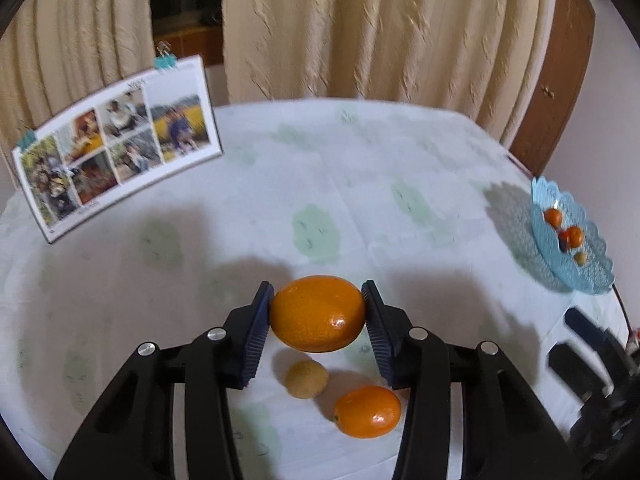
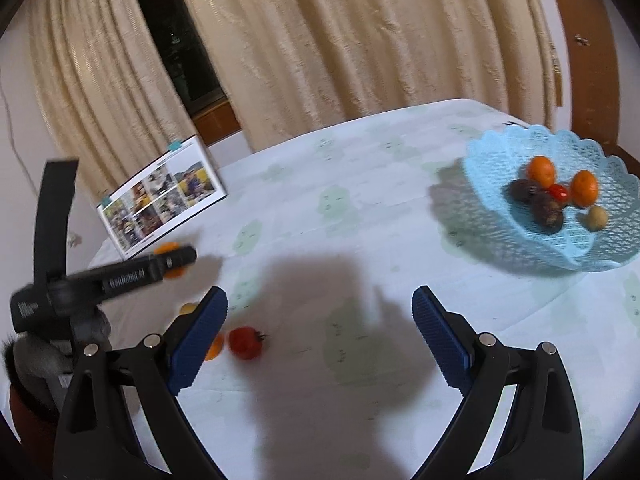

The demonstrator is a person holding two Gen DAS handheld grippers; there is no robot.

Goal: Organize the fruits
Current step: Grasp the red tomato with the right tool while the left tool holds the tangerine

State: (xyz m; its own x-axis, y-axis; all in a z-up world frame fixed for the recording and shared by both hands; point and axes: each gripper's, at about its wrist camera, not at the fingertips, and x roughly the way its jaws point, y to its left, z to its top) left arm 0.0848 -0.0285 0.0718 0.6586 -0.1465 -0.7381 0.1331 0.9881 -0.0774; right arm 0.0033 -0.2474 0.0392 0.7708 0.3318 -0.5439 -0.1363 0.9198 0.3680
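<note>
My left gripper [image 1: 317, 314] is shut on a large orange [image 1: 318, 313] and holds it above the table. Below it on the cloth lie a small tan fruit [image 1: 306, 379] and a smaller orange [image 1: 368, 411]. In the right wrist view my right gripper [image 2: 320, 320] is open and empty above the table; the left gripper [image 2: 176, 262] shows at the left with the orange. A red tomato [image 2: 245, 343] lies near the right gripper's left finger. The light blue basket [image 2: 500, 160] at the right holds several fruits; it also shows in the left wrist view [image 1: 592, 276].
A photo collage board [image 1: 116, 148] stands at the back left of the table, also in the right wrist view [image 2: 160, 200]. Cream curtains [image 1: 360, 28] hang behind. The green-patterned tablecloth [image 1: 360, 184] covers the round table. A wooden door [image 1: 560, 80] is at the back right.
</note>
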